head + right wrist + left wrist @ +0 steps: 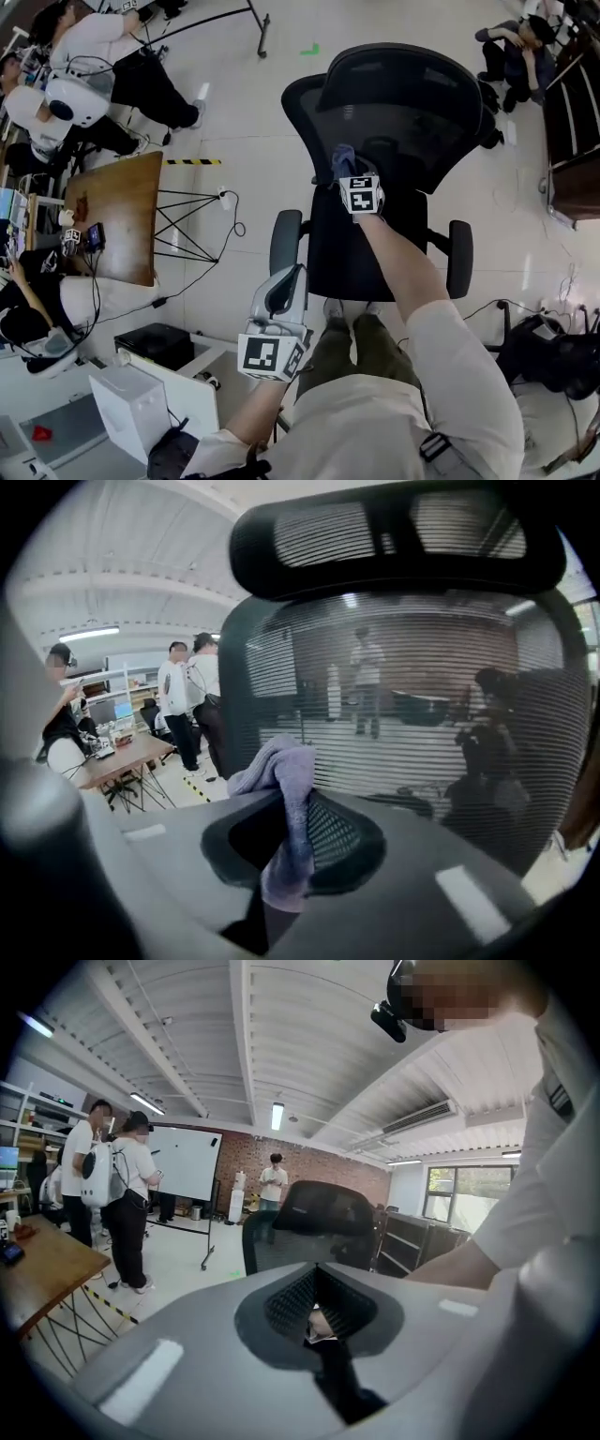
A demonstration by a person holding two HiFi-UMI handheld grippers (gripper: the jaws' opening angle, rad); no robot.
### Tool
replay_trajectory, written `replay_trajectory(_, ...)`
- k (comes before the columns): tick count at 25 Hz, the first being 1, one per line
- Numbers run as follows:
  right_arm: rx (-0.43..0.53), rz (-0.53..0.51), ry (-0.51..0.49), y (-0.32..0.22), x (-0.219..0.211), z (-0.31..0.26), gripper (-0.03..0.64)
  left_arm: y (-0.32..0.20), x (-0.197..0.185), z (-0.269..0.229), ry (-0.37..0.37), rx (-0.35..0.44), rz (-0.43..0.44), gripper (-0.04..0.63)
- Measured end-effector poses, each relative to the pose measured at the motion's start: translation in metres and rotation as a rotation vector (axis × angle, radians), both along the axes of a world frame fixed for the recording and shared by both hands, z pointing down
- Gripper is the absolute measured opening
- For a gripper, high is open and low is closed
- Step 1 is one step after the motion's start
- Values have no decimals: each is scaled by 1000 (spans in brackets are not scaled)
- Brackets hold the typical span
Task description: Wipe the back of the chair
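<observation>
Looking down in the head view, a black office chair with a mesh back (403, 112) stands at centre, its seat toward the person. The right gripper (345, 173) reaches to the lower left part of that back, with a small lavender cloth (342, 155) bunched at its tip and lying against the mesh. The left gripper (284, 292) hangs low, well apart from the back, near the dark padded armrest (284, 239) on the view's left.

In the left gripper view, the grey jaws are pressed together with nothing between them. The chair (314, 1222) stands beyond, untouched by this gripper.

In the right gripper view, the jaws pinch the cloth (286, 808) – a fold rises above them, a tail hangs below – and the mesh back (422, 714) fills the view just ahead, under the curved black headrest (394, 536).
</observation>
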State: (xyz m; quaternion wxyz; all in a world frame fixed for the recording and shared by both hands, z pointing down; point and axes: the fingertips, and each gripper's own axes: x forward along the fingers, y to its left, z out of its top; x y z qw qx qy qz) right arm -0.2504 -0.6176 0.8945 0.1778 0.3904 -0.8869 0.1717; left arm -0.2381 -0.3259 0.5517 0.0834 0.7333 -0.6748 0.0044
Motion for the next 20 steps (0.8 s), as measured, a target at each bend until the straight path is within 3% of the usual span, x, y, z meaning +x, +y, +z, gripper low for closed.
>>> replay_trajectory(7, -71, 349, 48, -22, 247, 26, 48, -23, 82, -7, 18, 32, 188, 83)
replay_trajectory(10, -83, 379, 42, -38, 300, 25, 48, -42, 114, -2, 17, 27, 250, 83)
replay_trajectory(12, -83, 367, 23, -44, 304, 21, 48, -51, 127, 2, 17, 10, 267, 83)
replay_trajectory(15, -59, 333, -14, -37, 278, 15, 48, -54, 130, 6, 13, 3, 261, 83)
replay_trajectory(20, -62, 143, -53, 43, 132, 36, 48, -23, 93, 12, 34, -8, 174, 83)
